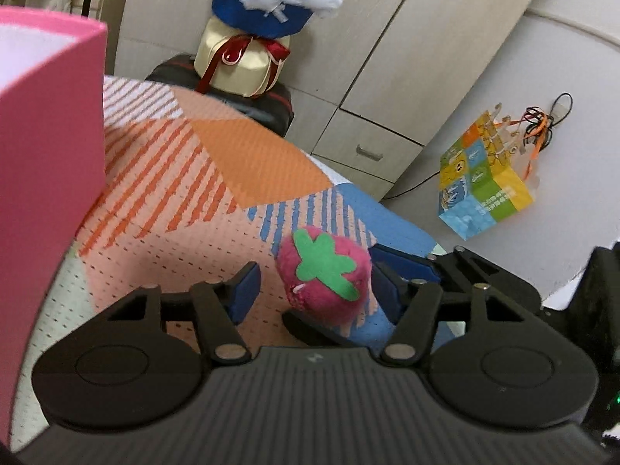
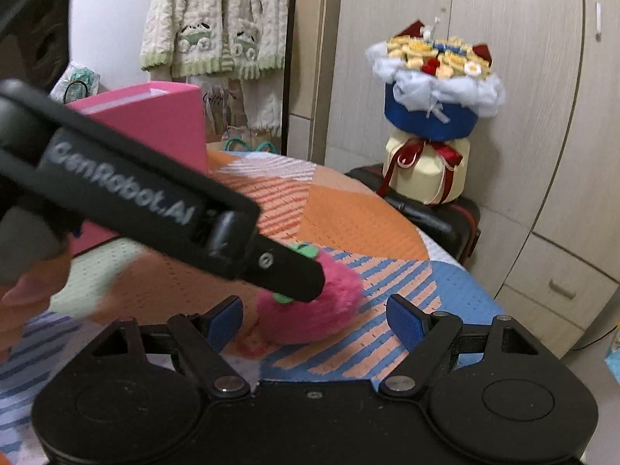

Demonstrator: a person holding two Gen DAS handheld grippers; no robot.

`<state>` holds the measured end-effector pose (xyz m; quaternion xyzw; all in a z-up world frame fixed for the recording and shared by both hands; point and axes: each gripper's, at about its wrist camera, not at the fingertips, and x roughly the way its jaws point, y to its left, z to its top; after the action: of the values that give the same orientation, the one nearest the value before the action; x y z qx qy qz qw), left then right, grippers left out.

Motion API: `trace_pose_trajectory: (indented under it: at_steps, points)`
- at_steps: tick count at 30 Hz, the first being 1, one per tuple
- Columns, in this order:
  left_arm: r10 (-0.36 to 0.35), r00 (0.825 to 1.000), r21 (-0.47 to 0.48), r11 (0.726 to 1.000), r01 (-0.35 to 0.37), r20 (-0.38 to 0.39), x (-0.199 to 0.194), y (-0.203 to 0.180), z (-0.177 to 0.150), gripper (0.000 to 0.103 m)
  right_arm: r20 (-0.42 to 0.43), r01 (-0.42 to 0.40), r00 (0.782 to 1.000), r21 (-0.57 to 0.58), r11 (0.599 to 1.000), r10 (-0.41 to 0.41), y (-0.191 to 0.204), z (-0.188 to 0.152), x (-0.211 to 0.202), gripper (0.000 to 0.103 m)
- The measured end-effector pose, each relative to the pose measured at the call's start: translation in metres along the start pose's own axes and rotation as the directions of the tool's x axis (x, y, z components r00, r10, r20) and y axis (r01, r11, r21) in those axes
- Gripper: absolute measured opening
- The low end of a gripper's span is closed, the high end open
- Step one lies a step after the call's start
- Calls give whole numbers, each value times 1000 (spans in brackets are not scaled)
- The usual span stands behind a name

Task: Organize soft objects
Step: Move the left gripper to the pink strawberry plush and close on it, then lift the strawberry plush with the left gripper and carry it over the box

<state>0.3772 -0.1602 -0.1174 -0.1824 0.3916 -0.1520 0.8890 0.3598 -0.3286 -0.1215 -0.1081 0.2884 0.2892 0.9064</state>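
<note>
Plush strawberry, pink with a green felt leaf, lying low and centre-right in the left wrist view on a patterned orange, peach and blue bed cover, framed by the left gripper. Fingers partly spread around the toy: right pad close against its side, possibly touching, left pad clearly apart with bare cover between. No grip made yet.

Same toy seen lower centre in the right wrist view, blurred, with the left gripper's dark arm crossing from the upper left and its tip resting over the leaf. Right gripper hovering just short of the strawberry, blue fingers wide apart and holding nothing.

Pink box, open at the top, standing at far left of the left wrist frame, on the cover and well apart from the toy; likely the place for sorting, though contents not visible. Bouquet on a dark suitcase beyond the bed's edge, upper right, beside a wardrobe.

Step in hand, by appearances: closing in for the pick. Next move calling for centring the toy between the left pads, squeezing gently enough not to roll the soft body away, then lifting toward the box.
</note>
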Motion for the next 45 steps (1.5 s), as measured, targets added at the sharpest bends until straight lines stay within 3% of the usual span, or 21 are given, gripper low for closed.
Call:
trace_pose_trajectory:
  at_steps: [4, 6, 8, 12, 32, 39, 45]
  points:
    - [-7, 1000, 5, 1000, 7, -8, 7, 0, -4, 56, -1, -57, 998, 101, 993, 57, -10, -1, 7, 77]
    - [-22, 1000, 6, 1000, 22, -16, 9, 1, -6, 47, 11, -66, 998, 115, 991, 65, -9, -3, 6, 63]
    - [-18, 1000, 20, 1000, 18, -14, 10, -1, -8, 45, 9, -67, 998, 111, 992, 66, -6, -4, 4, 56]
    - [-16, 1000, 49, 999, 17, -14, 8, -2, -11, 41, 15, -48, 999, 123, 991, 47, 0, -6, 0, 51]
    - [-76, 996, 140, 987, 83, -56, -65, -15, -42, 41, 18, 39, 999, 211, 977, -44, 52, -14, -64, 51]
    - [-128, 988, 139, 980, 139, -87, -99, -12, -58, 41, -33, 94, 995, 214, 972, -89, 85, -11, -93, 51]
    - [-106, 982, 218, 966, 138, -154, -130, -17, -74, 40, -74, 107, 993, 211, 972, -93, 120, -17, -114, 51]
